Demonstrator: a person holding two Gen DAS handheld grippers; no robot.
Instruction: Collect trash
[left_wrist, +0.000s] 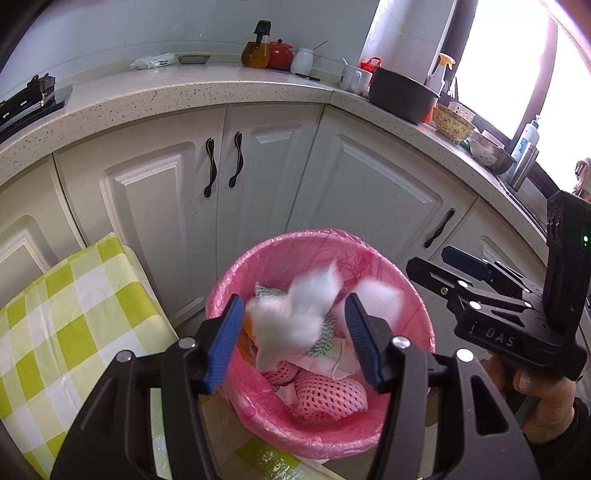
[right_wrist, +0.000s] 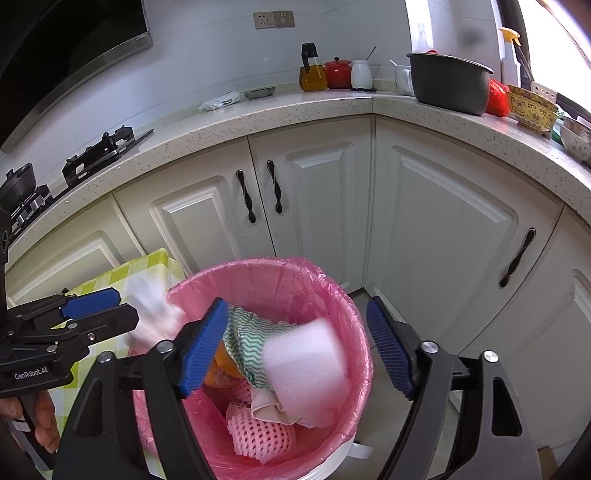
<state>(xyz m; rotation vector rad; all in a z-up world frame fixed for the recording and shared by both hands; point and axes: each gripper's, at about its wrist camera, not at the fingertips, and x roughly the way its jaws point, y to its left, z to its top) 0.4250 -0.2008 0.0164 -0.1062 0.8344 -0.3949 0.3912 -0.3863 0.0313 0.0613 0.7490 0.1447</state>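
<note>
Nearest the lens, the left gripper (left_wrist: 295, 332) has its blue fingers (left_wrist: 223, 341) spread apart, clasping nothing; a blurred white tissue wad (left_wrist: 291, 314) sits between and just ahead of them, apparently dropping free. Below it stands the pink-lined bin (left_wrist: 258, 251), already holding pink foam fruit nets (left_wrist: 328, 395) and a green-striped cloth (left_wrist: 325, 332).

The right gripper (right_wrist: 295, 343) is likewise released, jaws wide, with a pale foam piece (right_wrist: 306, 362) blurred between its fingers and directly over the bin's (right_wrist: 258, 269) mouth. Whether that piece touches the rubbish beneath cannot be told.

The risk is probably with the tissue: in the right wrist view it (right_wrist: 151, 314) hangs near the bin's left rim, just off the left gripper's (right_wrist: 122, 306) tips, so it could catch the liner's edge or fall outside onto the green-checked cloth (left_wrist: 55, 314) beside the bin. A light wad drifts easily. The loose liner might also snag on a finger.

Beyond the bin are white cabinet doors (left_wrist: 155, 206) under a speckled countertop (left_wrist: 184, 96) carrying an oil bottle (left_wrist: 256, 48), a red pot (left_wrist: 280, 53) and a dark cooker pot (left_wrist: 402, 96); a hob (right_wrist: 96, 151) lies far left.
</note>
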